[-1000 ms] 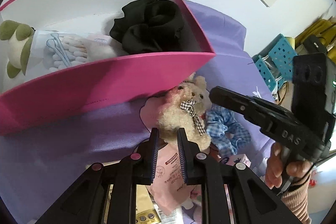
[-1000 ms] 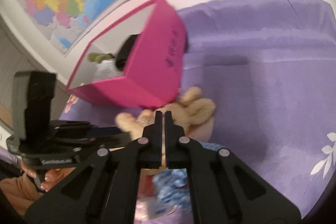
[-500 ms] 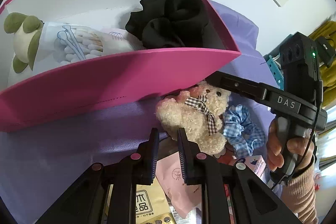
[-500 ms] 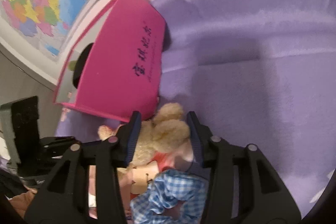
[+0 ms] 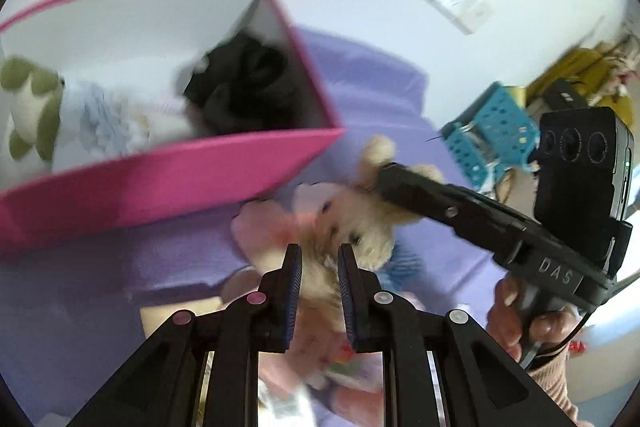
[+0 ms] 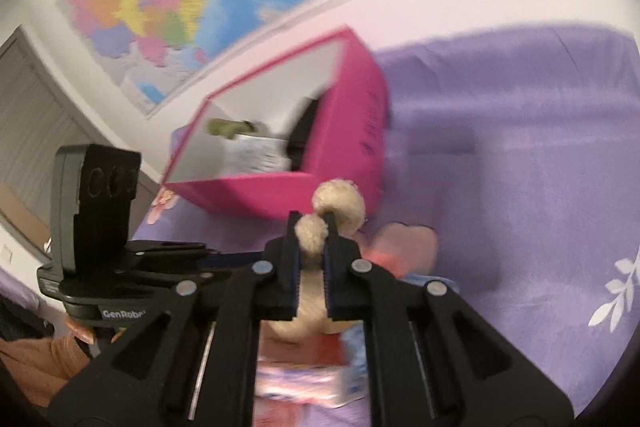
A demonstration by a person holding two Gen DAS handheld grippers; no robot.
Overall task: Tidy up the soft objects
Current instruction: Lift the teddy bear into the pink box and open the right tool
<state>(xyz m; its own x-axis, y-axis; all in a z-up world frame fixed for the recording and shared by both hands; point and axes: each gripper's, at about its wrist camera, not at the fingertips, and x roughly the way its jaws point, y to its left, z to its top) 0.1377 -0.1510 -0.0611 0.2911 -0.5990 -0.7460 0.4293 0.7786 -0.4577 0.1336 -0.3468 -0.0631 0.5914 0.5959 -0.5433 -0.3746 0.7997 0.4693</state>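
Note:
A cream teddy bear [image 6: 340, 203] is caught between the pads of my right gripper [image 6: 311, 223], whose jaws are closing on its fluffy limb. In the left wrist view the bear [image 5: 360, 227] hangs blurred just in front of the pink box [image 5: 180, 179], with the right gripper [image 5: 384, 171] on its top. My left gripper [image 5: 319, 251] hovers just short of the bear, jaws nearly together with only a narrow slit and nothing in it. Inside the box lie a black cloth [image 5: 248, 87] and a green-and-white plush [image 5: 28, 107].
A purple cloth [image 6: 520, 147] covers the surface. A pink packet [image 5: 256, 227] and a blue checked scrunchie [image 5: 404, 259] lie under the bear. A blue basket [image 5: 492, 131] stands at the right, behind the person's hand [image 5: 516, 315]. A map hangs on the wall.
My right gripper opened around the bear, then closed on it and rose with it. The left gripper lifted slightly, its jaws unchanged.

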